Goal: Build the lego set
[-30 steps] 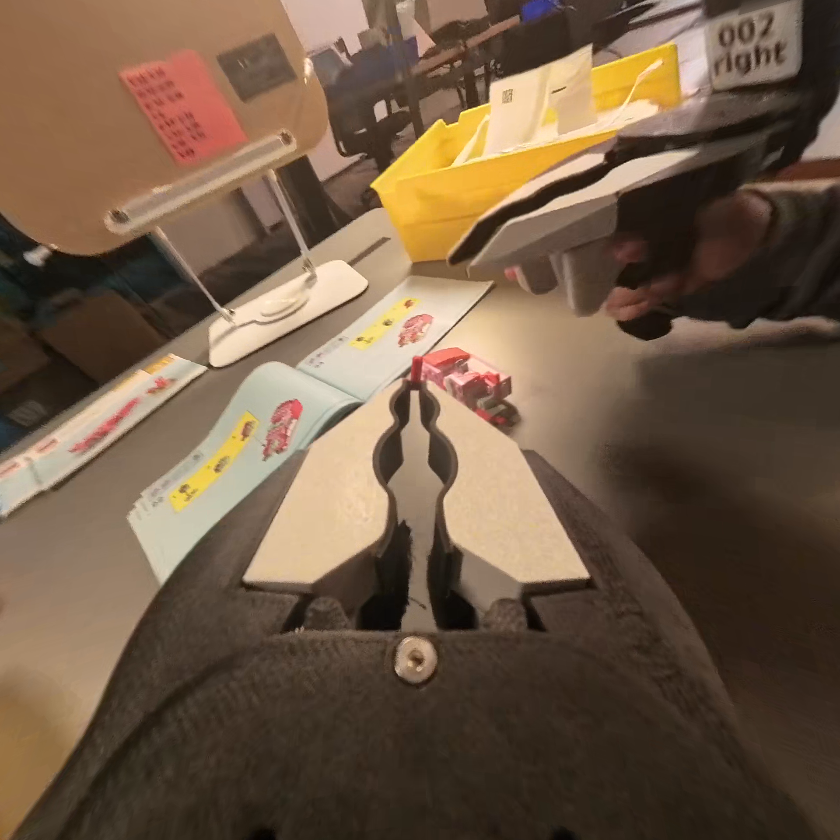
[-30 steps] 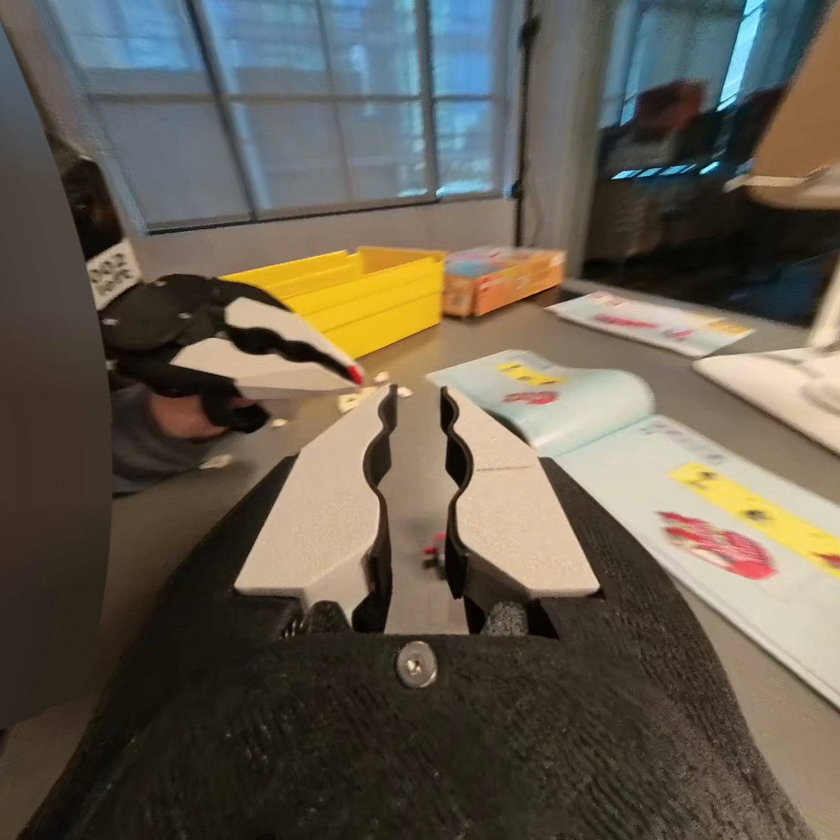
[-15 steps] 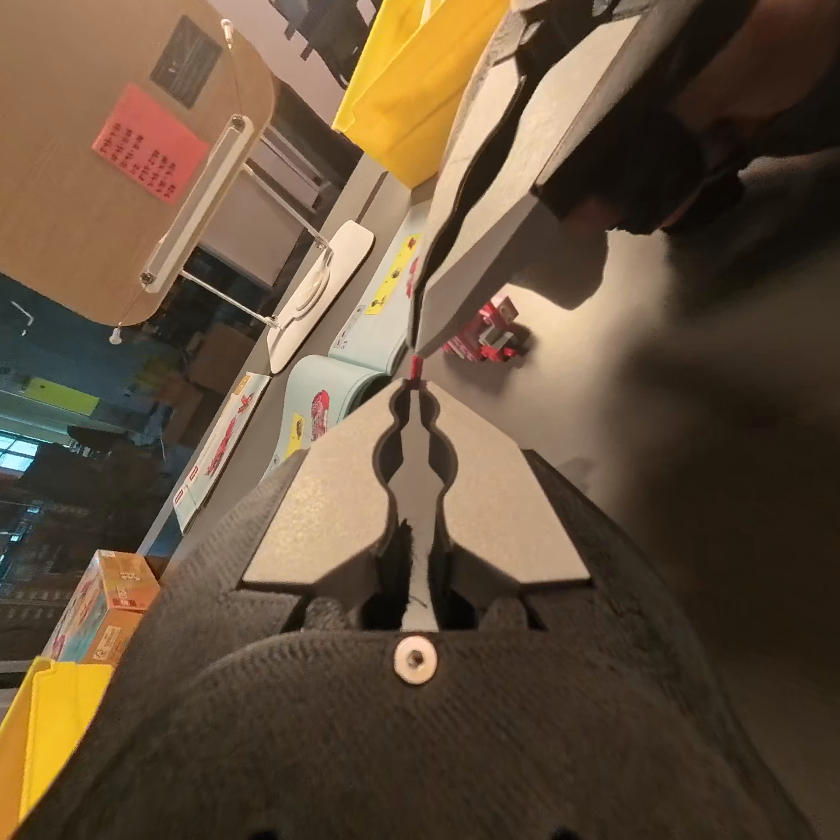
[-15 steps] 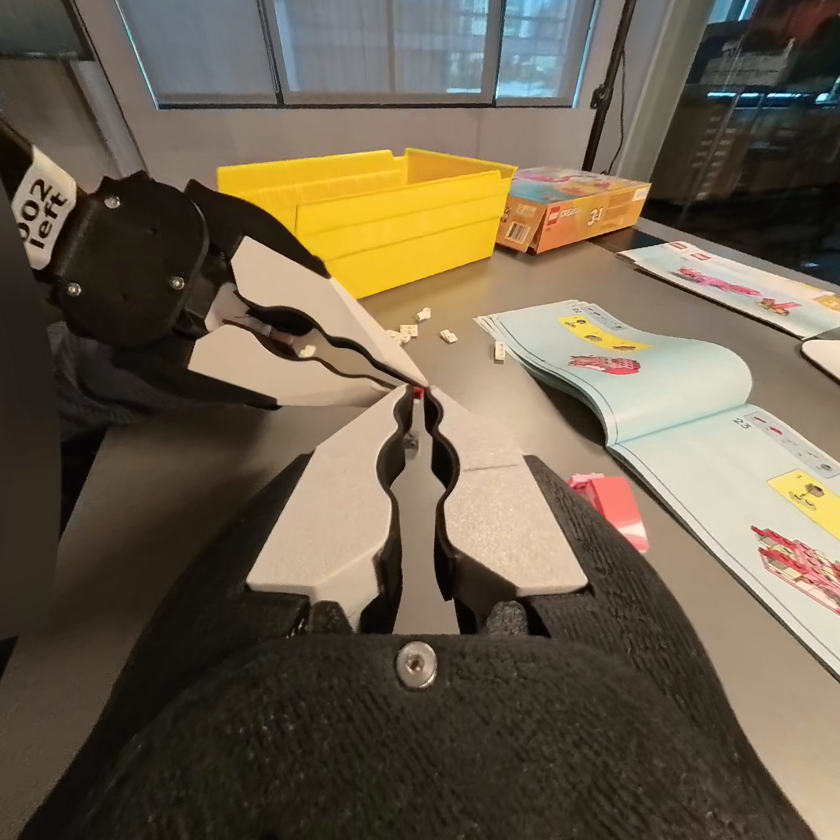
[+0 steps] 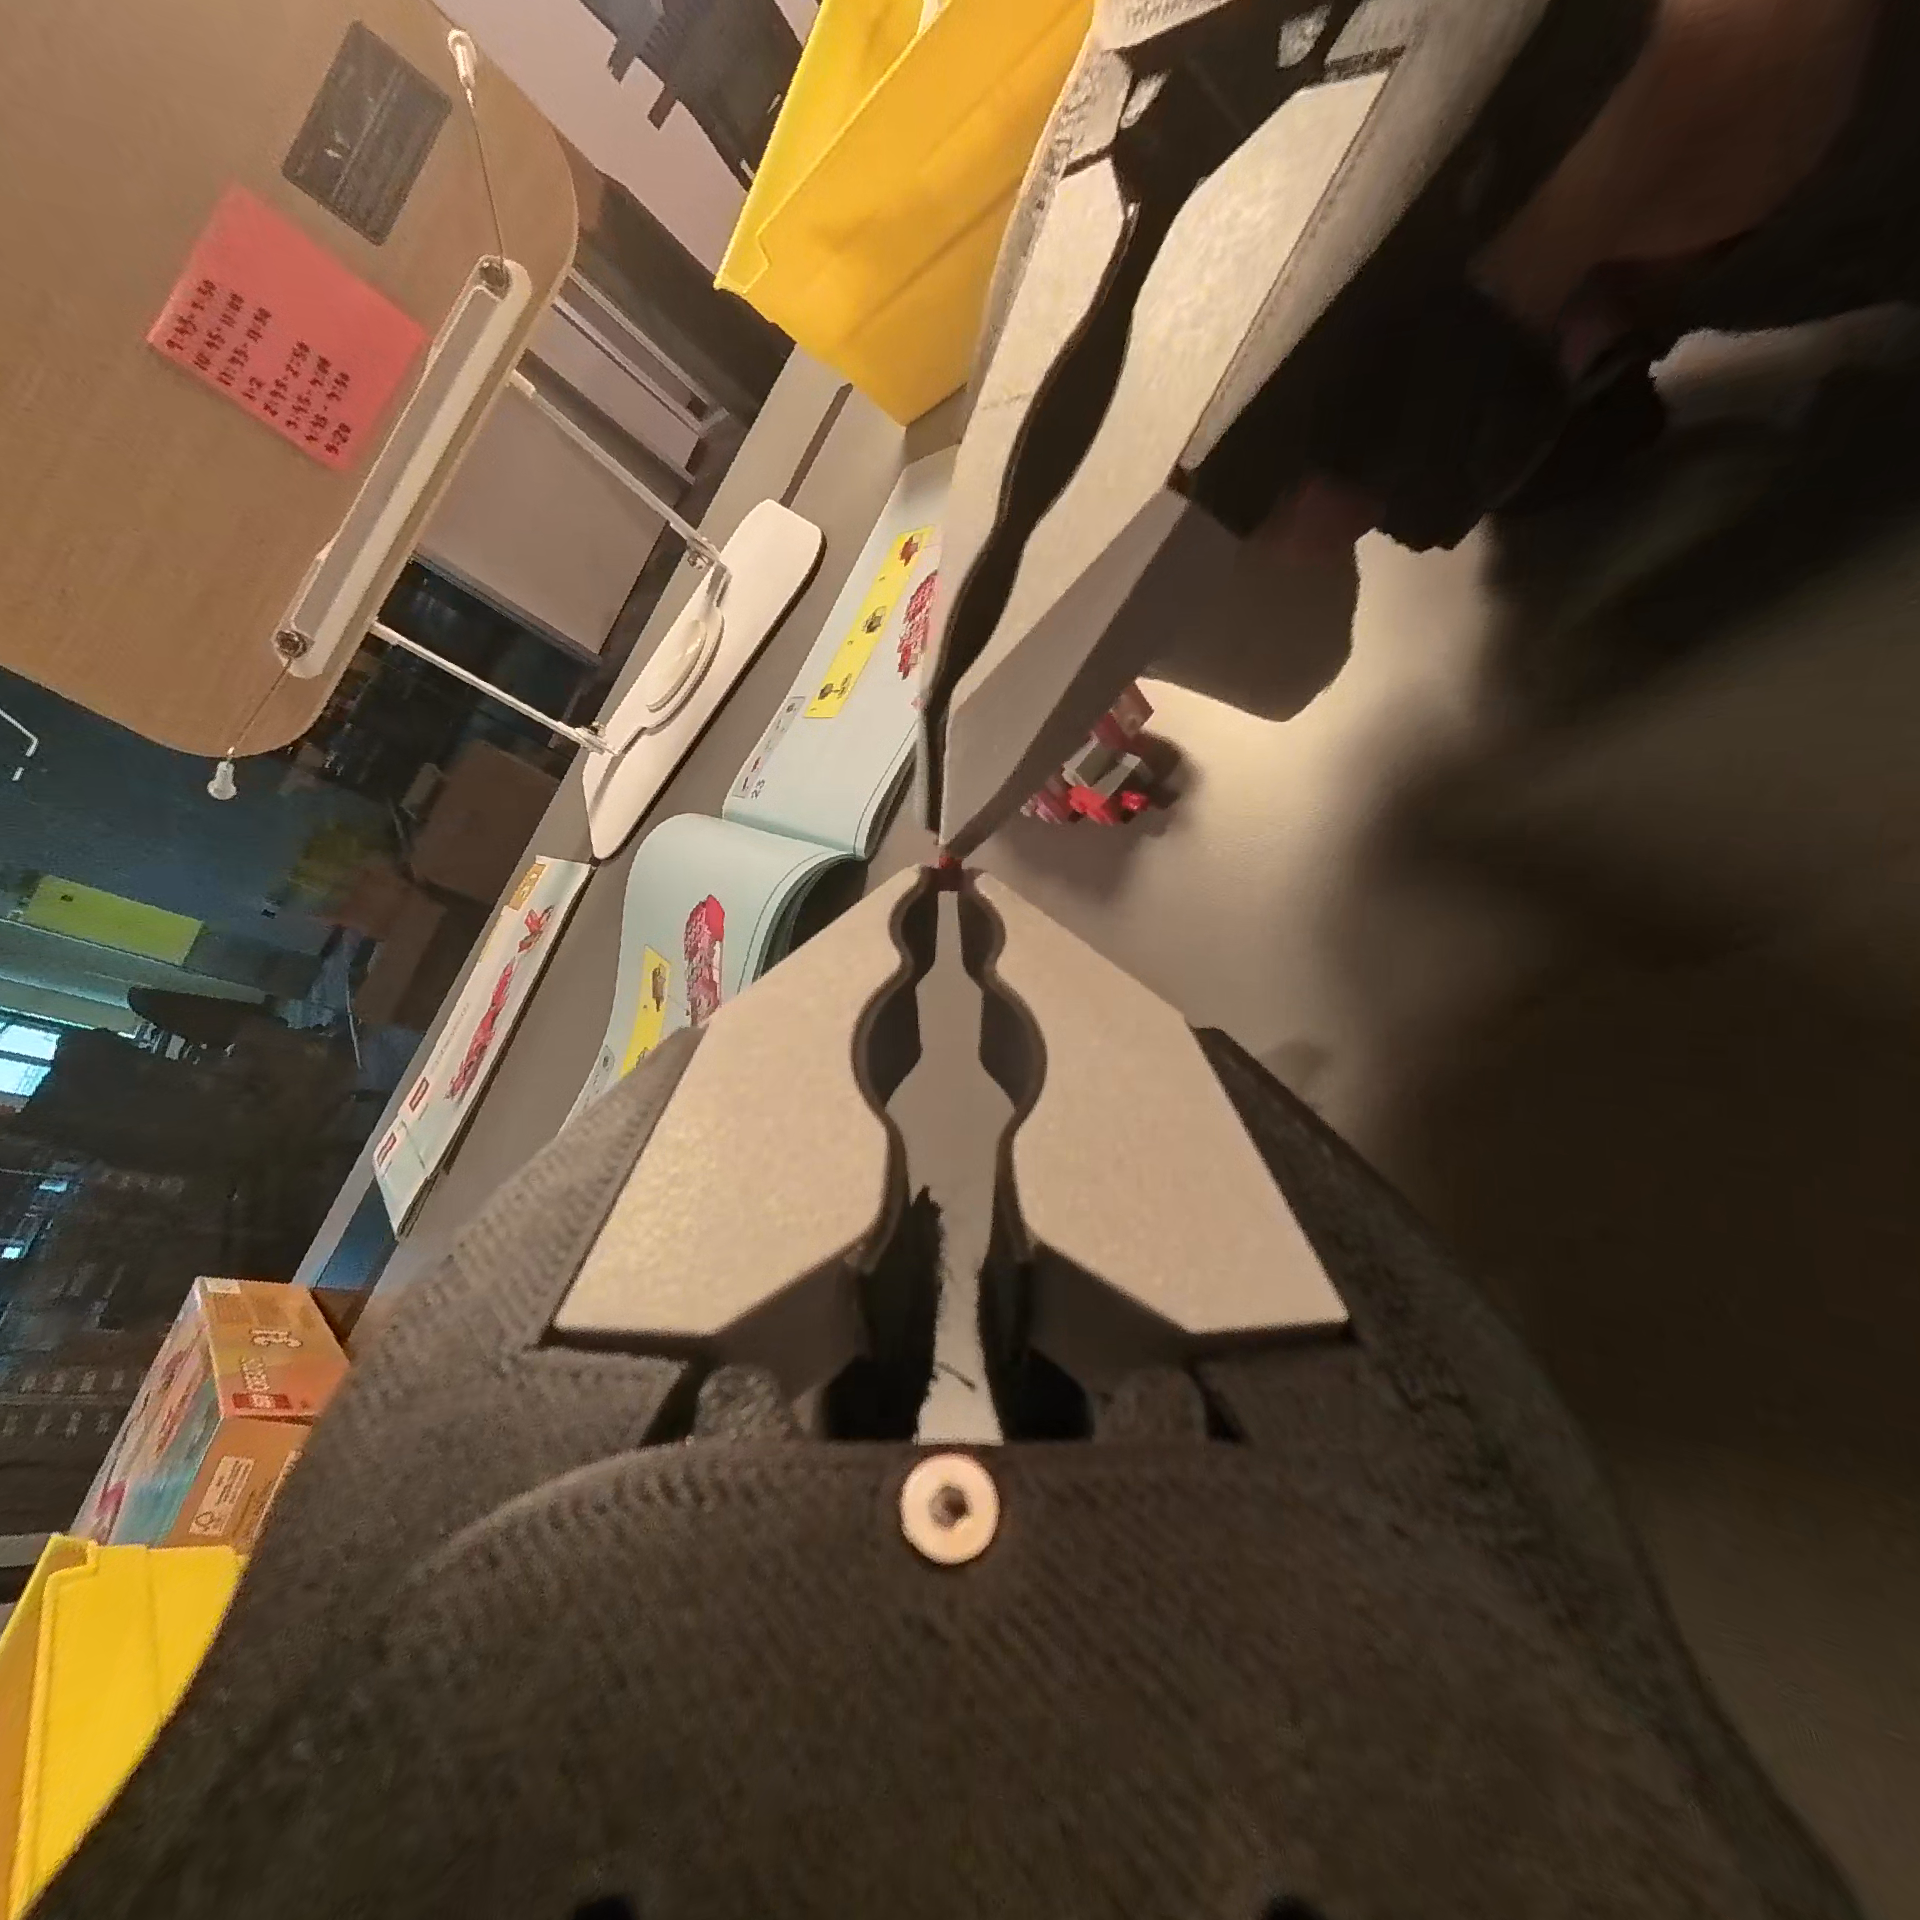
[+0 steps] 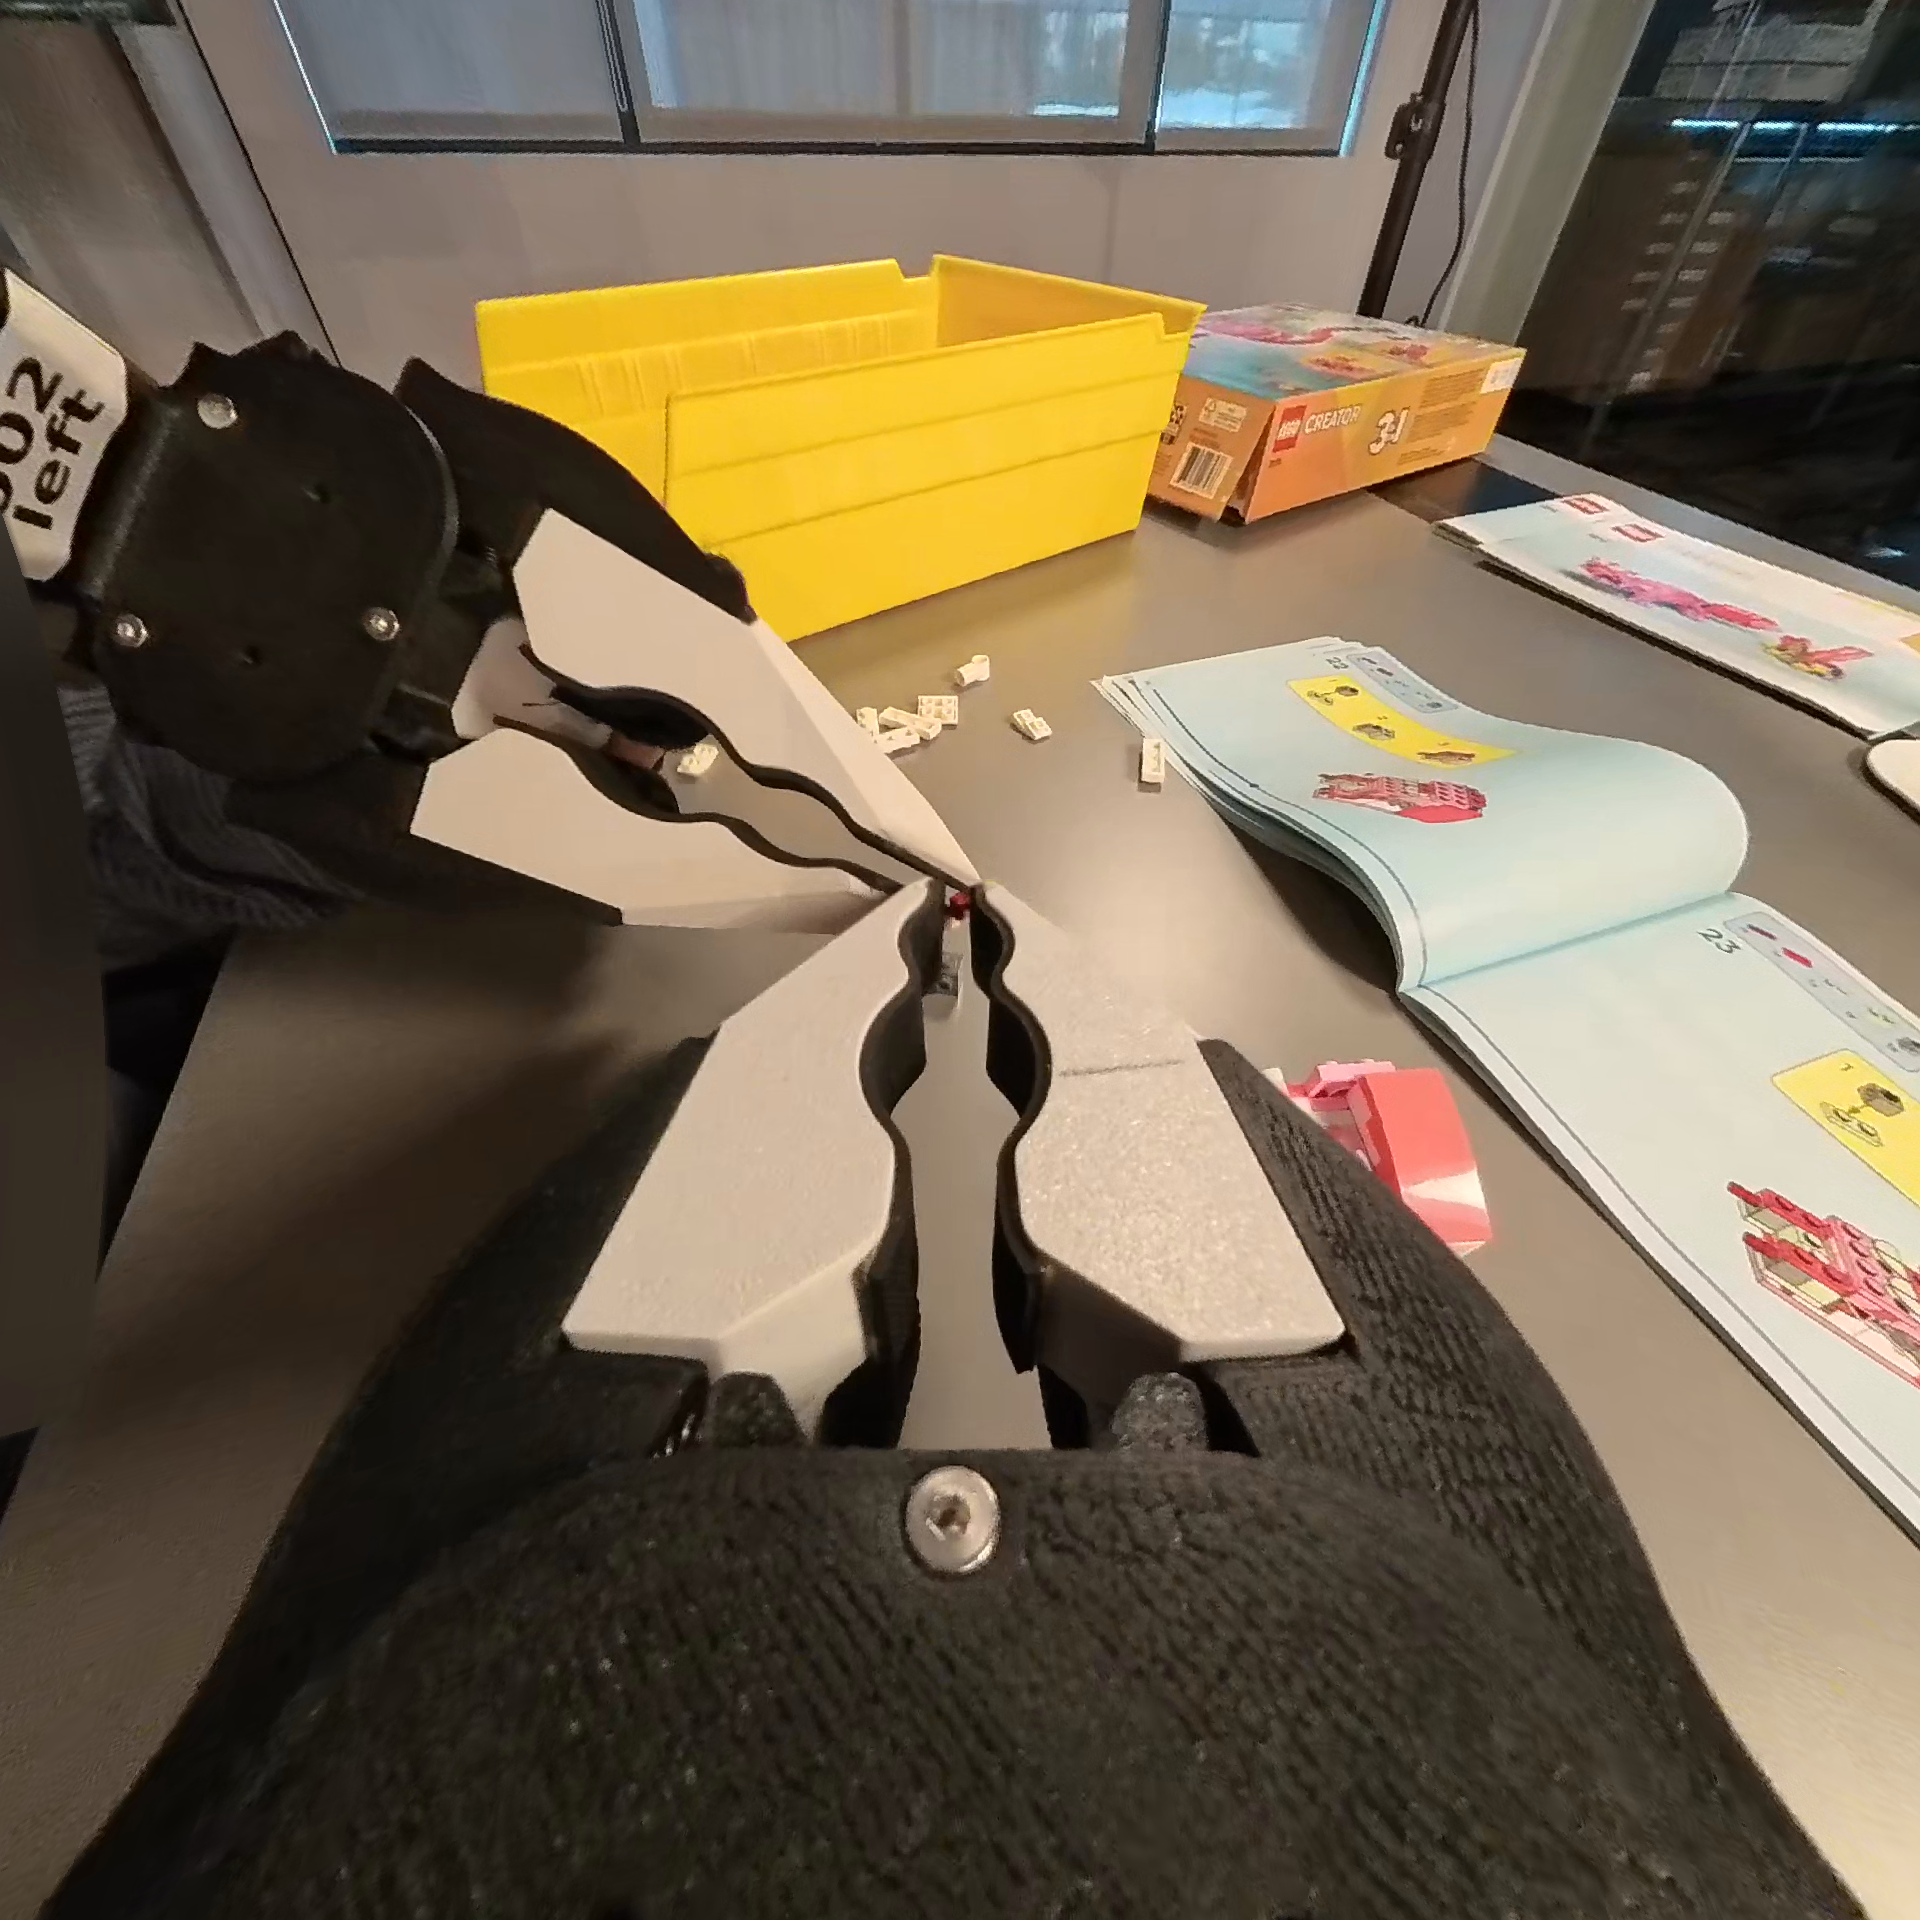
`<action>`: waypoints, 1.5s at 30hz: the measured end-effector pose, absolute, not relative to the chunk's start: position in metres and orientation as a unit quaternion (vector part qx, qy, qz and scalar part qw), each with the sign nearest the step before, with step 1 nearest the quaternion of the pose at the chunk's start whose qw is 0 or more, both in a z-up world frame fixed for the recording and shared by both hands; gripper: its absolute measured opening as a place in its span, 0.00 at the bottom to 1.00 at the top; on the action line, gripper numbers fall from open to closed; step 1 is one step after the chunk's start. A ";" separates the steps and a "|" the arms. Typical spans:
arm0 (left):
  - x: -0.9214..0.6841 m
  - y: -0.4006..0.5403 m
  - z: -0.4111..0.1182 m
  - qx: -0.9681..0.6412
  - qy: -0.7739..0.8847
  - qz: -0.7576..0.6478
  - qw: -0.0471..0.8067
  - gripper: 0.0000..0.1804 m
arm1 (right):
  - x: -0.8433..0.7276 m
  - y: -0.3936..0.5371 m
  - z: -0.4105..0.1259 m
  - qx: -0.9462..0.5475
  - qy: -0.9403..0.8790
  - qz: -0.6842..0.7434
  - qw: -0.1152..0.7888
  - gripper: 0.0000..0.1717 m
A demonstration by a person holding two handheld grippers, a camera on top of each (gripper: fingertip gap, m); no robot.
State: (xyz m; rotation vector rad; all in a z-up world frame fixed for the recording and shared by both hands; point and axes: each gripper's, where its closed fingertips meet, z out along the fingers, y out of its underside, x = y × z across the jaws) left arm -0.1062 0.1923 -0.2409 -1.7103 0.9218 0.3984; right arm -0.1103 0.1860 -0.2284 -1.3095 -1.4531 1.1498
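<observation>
Both claws meet tip to tip above the desk (image 6: 1247, 935). The left claw (image 5: 943, 883) and right claw (image 6: 961, 902) each pinch one tiny red brick (image 6: 958, 906) (hold steady, squeeze gently).

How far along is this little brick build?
Done: a partly built pink and red model lies on the table. In hand: the left gripper and right gripper meet tip to tip on one small red piece. Remaining: loose white bricks lie unused beside the open booklet.
</observation>
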 end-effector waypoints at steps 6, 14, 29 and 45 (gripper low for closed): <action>-0.104 0.192 -0.242 -0.728 0.385 0.145 0.548 0.02 | -0.109 0.186 -0.229 -0.527 -0.578 0.468 0.411 0.02; -0.106 0.192 -0.241 -0.727 0.381 0.148 0.551 0.02 | -0.109 0.187 -0.229 -0.528 -0.575 0.470 0.411 0.03; -0.104 0.193 -0.244 -0.734 0.376 0.132 0.550 0.02 | -0.108 0.187 -0.232 -0.534 -0.578 0.472 0.398 0.02; -0.103 0.192 -0.249 -0.739 0.381 0.128 0.541 0.02 | -0.108 0.186 -0.237 -0.541 -0.588 0.464 0.382 0.01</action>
